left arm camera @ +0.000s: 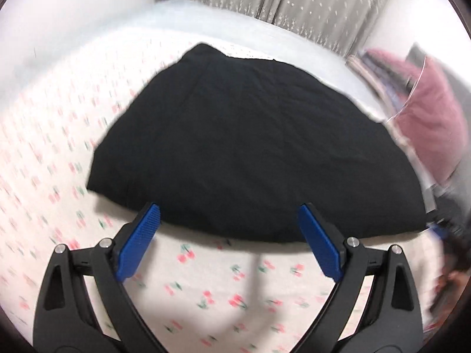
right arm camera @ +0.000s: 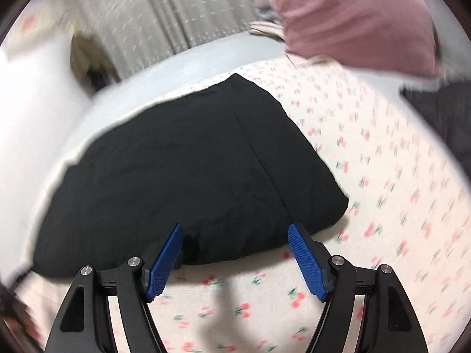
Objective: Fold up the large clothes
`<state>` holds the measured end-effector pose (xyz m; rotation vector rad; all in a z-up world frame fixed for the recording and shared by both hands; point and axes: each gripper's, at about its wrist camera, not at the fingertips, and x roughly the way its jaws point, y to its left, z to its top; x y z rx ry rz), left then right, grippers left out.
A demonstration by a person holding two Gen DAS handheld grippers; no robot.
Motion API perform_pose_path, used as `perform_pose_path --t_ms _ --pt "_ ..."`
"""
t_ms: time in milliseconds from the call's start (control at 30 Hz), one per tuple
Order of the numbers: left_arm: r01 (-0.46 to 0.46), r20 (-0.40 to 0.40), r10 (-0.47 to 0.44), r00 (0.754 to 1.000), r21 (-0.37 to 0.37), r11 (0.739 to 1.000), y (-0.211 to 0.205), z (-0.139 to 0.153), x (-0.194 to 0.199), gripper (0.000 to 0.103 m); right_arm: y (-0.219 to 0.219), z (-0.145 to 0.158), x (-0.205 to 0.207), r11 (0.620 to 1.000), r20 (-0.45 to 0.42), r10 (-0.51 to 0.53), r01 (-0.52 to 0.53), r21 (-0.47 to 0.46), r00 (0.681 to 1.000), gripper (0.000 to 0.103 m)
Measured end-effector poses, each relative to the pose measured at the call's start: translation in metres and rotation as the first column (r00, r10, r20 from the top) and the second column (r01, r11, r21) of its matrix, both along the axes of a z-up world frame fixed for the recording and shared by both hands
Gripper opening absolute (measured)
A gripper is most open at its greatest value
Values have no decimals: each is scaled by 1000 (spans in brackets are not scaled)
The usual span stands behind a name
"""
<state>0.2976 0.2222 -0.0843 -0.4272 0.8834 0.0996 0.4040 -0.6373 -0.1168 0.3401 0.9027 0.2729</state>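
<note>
At garment edge — both tools agape, empty

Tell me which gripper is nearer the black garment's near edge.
Right, slightly. The right gripper has its fingertips over the black garment, straddling its near edge, open. The left gripper is open too, with its tips just reaching that edge.

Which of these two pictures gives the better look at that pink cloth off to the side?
The right wrist view. There the pink cloth fills the upper right corner, large, with its folds visible, though blurred. The left wrist view shows it only as a smaller, smeared patch at the right edge, beyond the black garment.
</note>
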Motion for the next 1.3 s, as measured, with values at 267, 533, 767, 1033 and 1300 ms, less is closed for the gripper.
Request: perform_pose_path --t_ms 267,533,767,1033,1300 --pt "-134 -65 119 991 -327 936 44 -29 -8 95 -49 -25 5 905 -186 -88 157 396 979 82" --pt "-243 -61 242 968 -456 856 67 -57 -10 95 -61 -61 20 828 -285 -139 270 492 948 82" --pt "-248 3 302 953 -561 790 78 -72 14 71 -54 -62 40 802 -210 -196 280 528 958 80" --pt "-177 102 249 963 -457 872 75 -51 24 34 -55 -32 33 828 -62 -168 175 533 984 30" --pt "-98 214 222 951 -473 875 91 3 -27 30 -48 44 -32 909 83 -82 40 414 993 28"
